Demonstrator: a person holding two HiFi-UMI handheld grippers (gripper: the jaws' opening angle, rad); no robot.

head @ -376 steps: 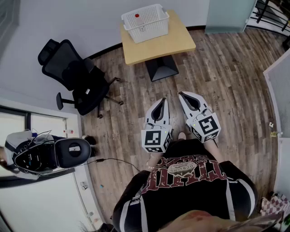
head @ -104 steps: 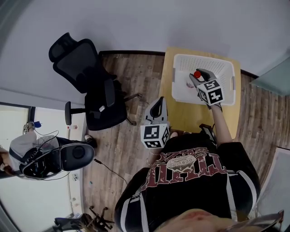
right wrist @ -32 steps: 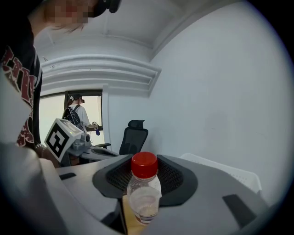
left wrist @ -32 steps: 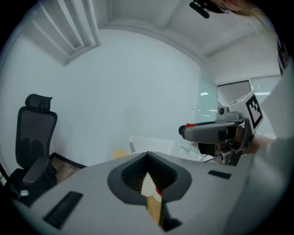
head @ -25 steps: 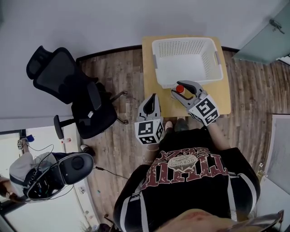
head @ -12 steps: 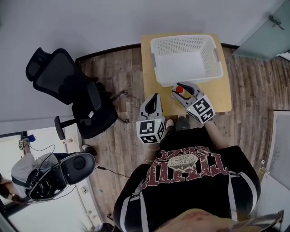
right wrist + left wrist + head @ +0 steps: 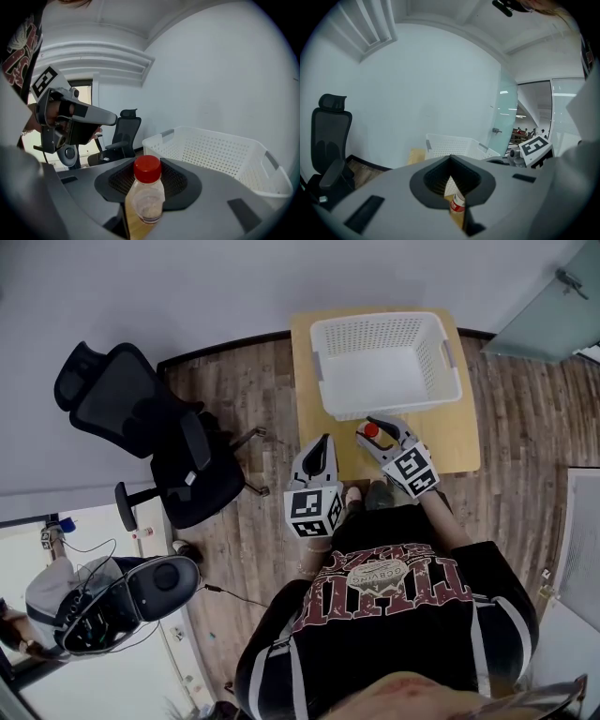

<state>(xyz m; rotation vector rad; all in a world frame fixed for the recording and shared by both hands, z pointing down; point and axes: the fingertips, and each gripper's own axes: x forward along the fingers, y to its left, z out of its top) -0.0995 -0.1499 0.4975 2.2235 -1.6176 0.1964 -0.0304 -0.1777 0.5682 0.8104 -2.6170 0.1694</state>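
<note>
Bottle body: at the head view's centre only the red cap of the clear plastic bottle (image 7: 370, 430) shows; the rest is hidden between the jaws of the right gripper (image 7: 377, 432).
Bottle base: lower centre of the right gripper view, sunk out of sight behind the gripper's grey body.
Bottle label: lower centre of the left gripper view, a mere sliver through the slit of the left gripper (image 7: 322, 441); print too small to read.
Light wooden table (image 7: 314, 381): largely covered by the white perforated plastic basket (image 7: 389, 329).
Black office chair (image 7: 326, 140): cut by the left gripper view's left edge.
Figures behind glass (image 7: 525, 132): right of that view, too small to tell.
Black bundle with cables (image 7: 84, 610): lower left of the head view, unclear.
</note>
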